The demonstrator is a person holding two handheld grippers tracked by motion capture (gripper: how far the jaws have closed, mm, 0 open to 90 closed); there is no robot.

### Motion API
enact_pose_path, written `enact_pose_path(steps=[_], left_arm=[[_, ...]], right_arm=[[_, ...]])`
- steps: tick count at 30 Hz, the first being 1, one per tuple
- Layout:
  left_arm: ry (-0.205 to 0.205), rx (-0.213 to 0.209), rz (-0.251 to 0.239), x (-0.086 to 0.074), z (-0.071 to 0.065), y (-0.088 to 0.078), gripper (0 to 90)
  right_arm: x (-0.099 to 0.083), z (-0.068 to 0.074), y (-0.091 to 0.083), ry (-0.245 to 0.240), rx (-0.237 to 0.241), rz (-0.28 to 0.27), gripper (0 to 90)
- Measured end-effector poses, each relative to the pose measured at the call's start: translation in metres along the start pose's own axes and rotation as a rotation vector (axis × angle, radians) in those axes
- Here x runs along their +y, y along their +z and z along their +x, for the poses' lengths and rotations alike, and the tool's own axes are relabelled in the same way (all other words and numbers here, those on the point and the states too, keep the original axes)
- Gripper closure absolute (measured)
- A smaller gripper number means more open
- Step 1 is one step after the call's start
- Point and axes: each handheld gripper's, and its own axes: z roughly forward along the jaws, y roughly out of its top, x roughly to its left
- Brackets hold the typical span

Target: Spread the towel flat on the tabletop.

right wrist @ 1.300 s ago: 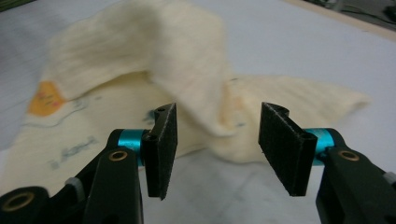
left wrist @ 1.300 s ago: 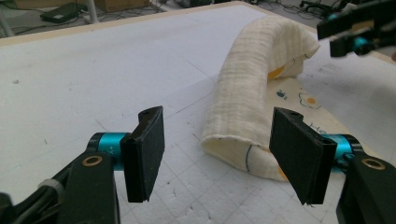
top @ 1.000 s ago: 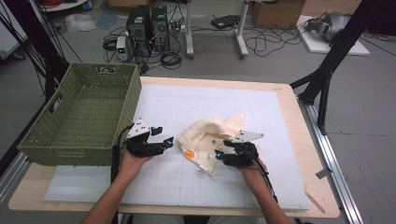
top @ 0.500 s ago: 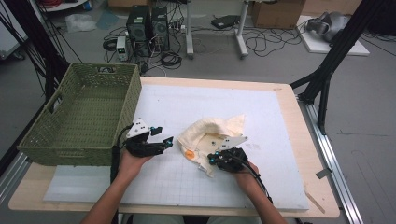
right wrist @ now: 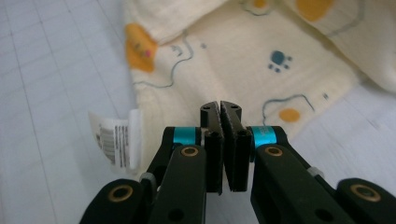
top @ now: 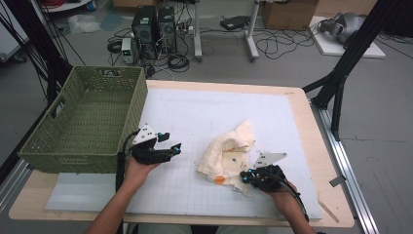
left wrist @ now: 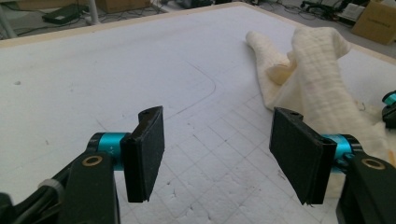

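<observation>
A cream cloth (top: 226, 151) with small orange and blue prints lies crumpled on the white mat, right of centre. My right gripper (top: 244, 178) sits at its near right edge. In the right gripper view its jaws (right wrist: 220, 106) are pressed together on the cloth (right wrist: 224, 56), close to the hem, with a white care label (right wrist: 116, 137) just left of them. My left gripper (top: 171, 141) hovers left of the cloth, apart from it. Its pads (left wrist: 147, 154) stand wide with only mat between them, and the cloth (left wrist: 317, 79) rises beyond the right pad.
A green woven basket (top: 83, 156) stands on the table's left side, right beside the left hand. The white gridded mat (top: 204, 112) covers most of the wooden tabletop. Cables, computer cases and black stand legs lie on the floor beyond the table.
The right gripper reached left into the cloth and shut, then drew back right and toward the table's near edge, with the cloth's near corner trailing after it. The left gripper stayed put.
</observation>
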Motion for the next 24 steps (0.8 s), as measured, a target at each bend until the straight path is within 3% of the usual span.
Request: enact_pose_path(steps=[2, 3, 4, 6, 9, 10, 11, 12, 13, 18, 24], left_arm=[[0.0, -0.01, 0.004, 0.0, -0.001, 0.001, 36.3], [0.003, -0.016, 0.006, 0.001, -0.003, 0.002, 36.6], [0.003, -0.016, 0.006, 0.001, -0.003, 0.002, 36.6], [-0.001, -0.028, 0.0, 0.002, -0.005, 0.003, 36.6], [0.005, -0.047, -0.007, 0.007, -0.009, 0.007, 36.4], [0.005, -0.047, -0.007, 0.007, -0.009, 0.007, 36.2], [0.004, -0.053, -0.009, 0.009, -0.009, 0.008, 36.0], [0.007, -0.059, -0.011, 0.011, -0.01, 0.009, 36.0], [0.014, -0.064, -0.014, 0.013, -0.012, 0.011, 36.2], [0.039, -0.098, 0.01, 0.026, -0.019, 0.026, 33.9], [0.029, -0.085, 0.015, 0.049, -0.03, 0.05, 23.6]], right_arm=[[-0.003, -0.001, -0.003, 0.007, -0.007, -0.006, 87.2], [-0.005, -0.002, -0.008, 0.015, -0.013, -0.023, 80.9], [-0.005, -0.002, -0.008, 0.015, -0.013, -0.023, 80.9], [-0.005, -0.005, -0.012, 0.034, -0.039, -0.065, 64.3], [-0.005, -0.01, -0.016, 0.069, -0.096, -0.107, 48.9], [-0.005, -0.01, -0.016, 0.069, -0.096, -0.107, 48.9], [-0.006, -0.014, -0.019, 0.086, -0.147, -0.132, 40.9], [-0.006, -0.014, -0.019, 0.086, -0.147, -0.132, 40.9], [-0.007, -0.018, -0.022, 0.106, -0.195, -0.15, 35.0], [-0.011, -0.026, -0.03, 0.12, -0.255, -0.17, 28.6], [-0.013, -0.029, -0.03, 0.106, -0.286, -0.144, 23.8]])
